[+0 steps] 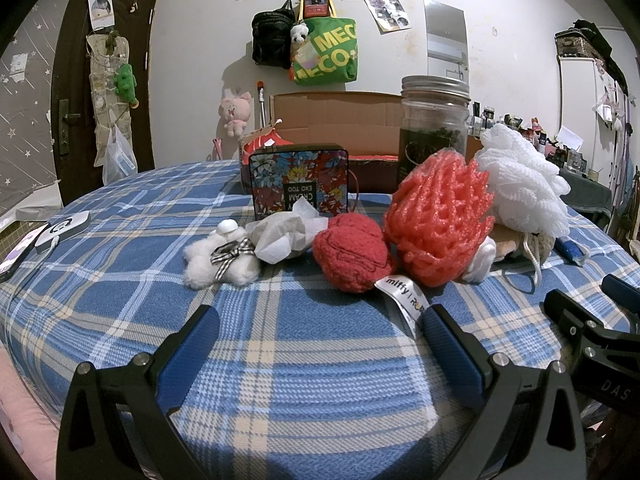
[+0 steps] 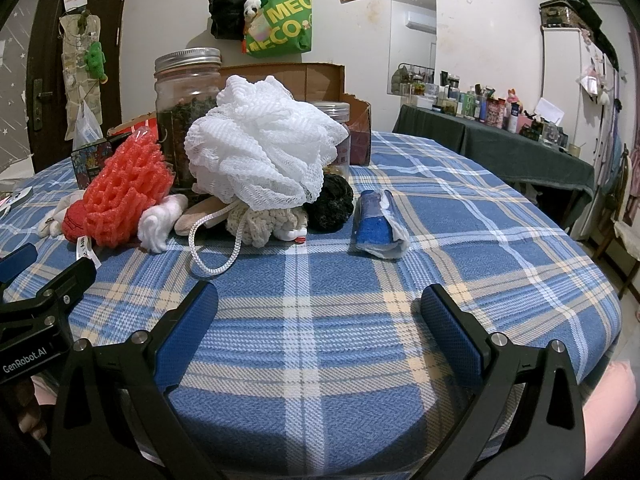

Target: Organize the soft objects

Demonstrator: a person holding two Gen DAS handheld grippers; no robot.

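Note:
Soft objects lie in a pile on the blue plaid table [image 1: 304, 360]. In the left wrist view: a white fluffy toy with a checked bow [image 1: 218, 258], crumpled white tissue [image 1: 286, 232], a red knitted plush [image 1: 352, 256], a pink foam net [image 1: 438, 218], a white mesh bath puff [image 1: 520, 184]. The right wrist view also shows the puff [image 2: 260, 140], the foam net [image 2: 128, 188], a cream knitted item [image 2: 260, 220], a black sponge [image 2: 330, 200] and a blue-and-white rolled cloth [image 2: 378, 226]. My left gripper [image 1: 320, 340] is open and empty before the pile. My right gripper [image 2: 316, 320] is open and empty.
A floral tin [image 1: 298, 182], a glass jar with dark leaves [image 1: 434, 124] and a cardboard box [image 1: 336, 124] stand behind the pile. A phone and white device [image 1: 60, 228] lie at the far left. A cluttered dark-clothed side table [image 2: 500, 140] stands right.

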